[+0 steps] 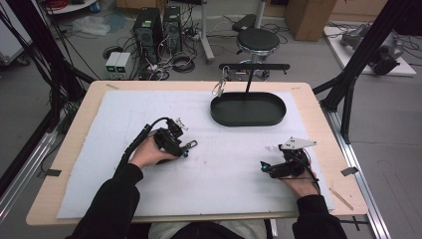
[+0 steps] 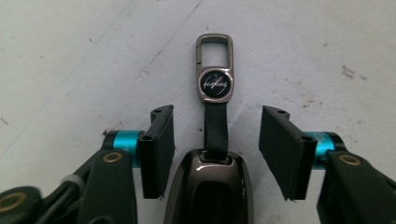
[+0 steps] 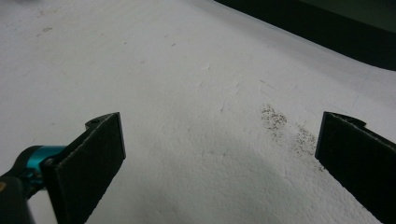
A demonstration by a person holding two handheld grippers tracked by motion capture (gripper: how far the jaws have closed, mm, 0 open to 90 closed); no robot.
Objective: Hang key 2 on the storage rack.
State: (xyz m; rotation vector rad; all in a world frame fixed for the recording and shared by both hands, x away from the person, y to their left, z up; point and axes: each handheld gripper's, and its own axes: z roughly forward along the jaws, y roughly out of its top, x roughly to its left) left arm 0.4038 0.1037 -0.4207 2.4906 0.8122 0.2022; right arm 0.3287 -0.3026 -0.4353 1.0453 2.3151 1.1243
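Note:
A keychain (image 2: 214,84) lies flat on the white foam mat (image 1: 124,164): a metal clasp ring, a round black badge, a black strap and a dark glossy fob (image 2: 210,186). My left gripper (image 2: 217,126) sits low over it. Its pads (image 2: 161,144) stand on either side of the strap with a gap on each side, so nothing is gripped. In the high view the left gripper (image 1: 180,145) is left of centre, with the clasp (image 1: 192,144) poking out to its right. My right gripper (image 1: 264,167) rests at the right, and its jaws (image 3: 219,140) are wide open over bare foam.
A black oval tray (image 1: 226,117) stands at the back centre of the mat. A post rises from it and carries a crossbar (image 1: 255,66). Another keychain (image 1: 219,87) hangs from the bar's left end. The wooden table edge (image 1: 328,149) runs along the right.

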